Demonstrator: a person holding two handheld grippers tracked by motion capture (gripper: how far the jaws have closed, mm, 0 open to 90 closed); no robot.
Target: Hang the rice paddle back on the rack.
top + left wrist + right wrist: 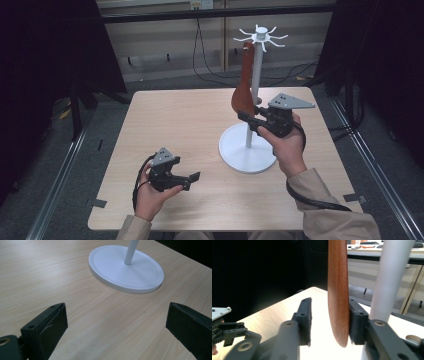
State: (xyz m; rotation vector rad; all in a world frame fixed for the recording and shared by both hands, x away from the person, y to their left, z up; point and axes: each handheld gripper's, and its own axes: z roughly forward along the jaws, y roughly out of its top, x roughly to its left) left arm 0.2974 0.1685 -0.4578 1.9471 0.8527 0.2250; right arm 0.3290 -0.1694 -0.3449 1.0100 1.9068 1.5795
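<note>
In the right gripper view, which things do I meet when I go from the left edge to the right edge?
Left gripper → right gripper's left jaw → wooden spoon → right gripper's right jaw → white stand pole.

From my right tool's (329,322) camera, the wooden spoon (338,290) runs off the top edge, so I can't see its hook. The white stand's pole (390,277) is cut off too. From my left tool's (115,330) camera, the pole leaves the frame above the base (140,275).
</note>
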